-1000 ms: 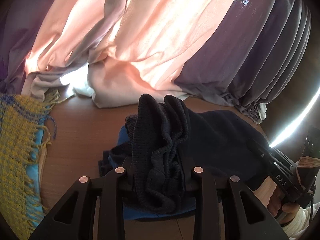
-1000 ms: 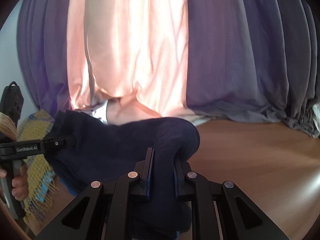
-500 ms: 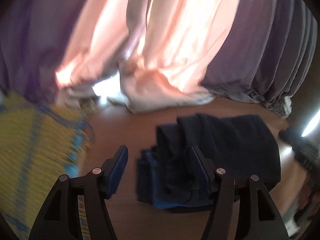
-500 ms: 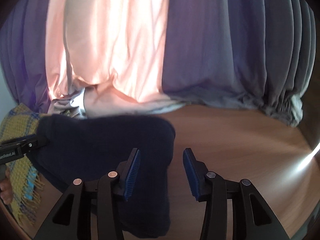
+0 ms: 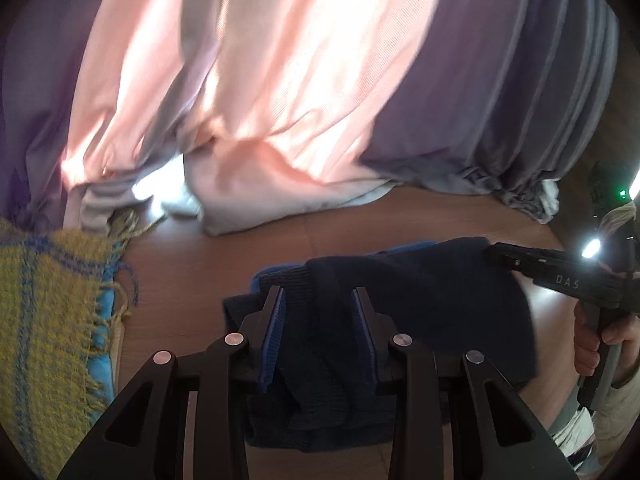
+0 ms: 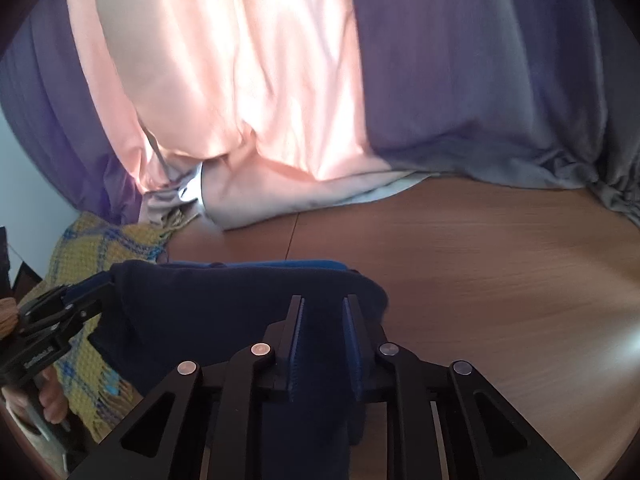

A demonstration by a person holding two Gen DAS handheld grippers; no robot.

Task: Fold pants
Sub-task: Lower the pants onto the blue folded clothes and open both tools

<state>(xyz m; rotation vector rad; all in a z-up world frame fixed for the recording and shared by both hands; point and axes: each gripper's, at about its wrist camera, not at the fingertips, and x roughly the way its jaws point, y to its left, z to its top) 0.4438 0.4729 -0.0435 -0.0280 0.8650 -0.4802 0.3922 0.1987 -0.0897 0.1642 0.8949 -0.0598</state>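
Note:
The dark navy pants [image 5: 420,304] lie bunched on the wooden table [image 5: 192,288], with a brighter blue layer showing at their far edge. My left gripper [image 5: 318,300] has closed on the pants' left end, with cloth between its blue pads. My right gripper [image 6: 323,308] has closed on the pants [image 6: 224,300] at their right end, with cloth between its pads. Each gripper shows in the other view: the right one [image 5: 496,254] at the right, the left one [image 6: 96,286] at the left.
A yellow and blue woven cloth with fringe [image 5: 44,320] lies on the left of the table. Pink and purple curtains [image 5: 304,92] hang behind and pool on the table's far edge. Bare wood [image 6: 500,272] stretches to the right.
A second ago both grippers held the pants raised. Half a second ago both were open and the pants lay on the table. Now both have closed on the cloth again.

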